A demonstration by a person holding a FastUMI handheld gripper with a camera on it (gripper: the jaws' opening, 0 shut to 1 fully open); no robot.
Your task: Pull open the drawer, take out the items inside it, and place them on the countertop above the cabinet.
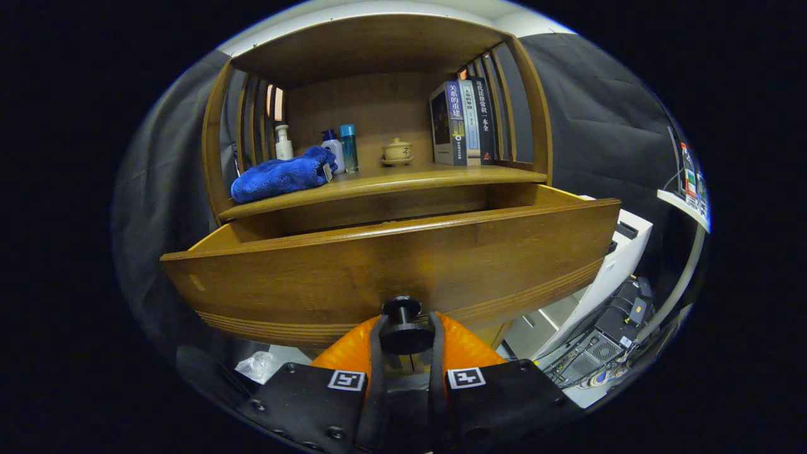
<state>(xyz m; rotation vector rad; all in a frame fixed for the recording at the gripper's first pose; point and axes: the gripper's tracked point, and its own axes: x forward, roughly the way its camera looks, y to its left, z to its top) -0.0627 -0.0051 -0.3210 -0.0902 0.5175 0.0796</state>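
A wooden cabinet's drawer [391, 265] stands pulled out toward me, its front panel close ahead. My gripper [406, 328] is shut on the drawer's dark round knob [403, 325], one finger pressing each side of it. The drawer's inside is hidden behind its front panel. Above the drawer runs the countertop [403, 180], a wooden shelf. On it lie a blue towel [280, 176] at the left, a few small bottles [337, 150], a small lidded cup [397, 151] and upright books [463, 123].
The shelf has slatted wooden sides and a top board [372, 44] overhead. A white cabinet [605, 271] and a dark machine with cables [605, 340] stand to the right of the drawer. A crumpled plastic bag [258, 366] lies on the floor below.
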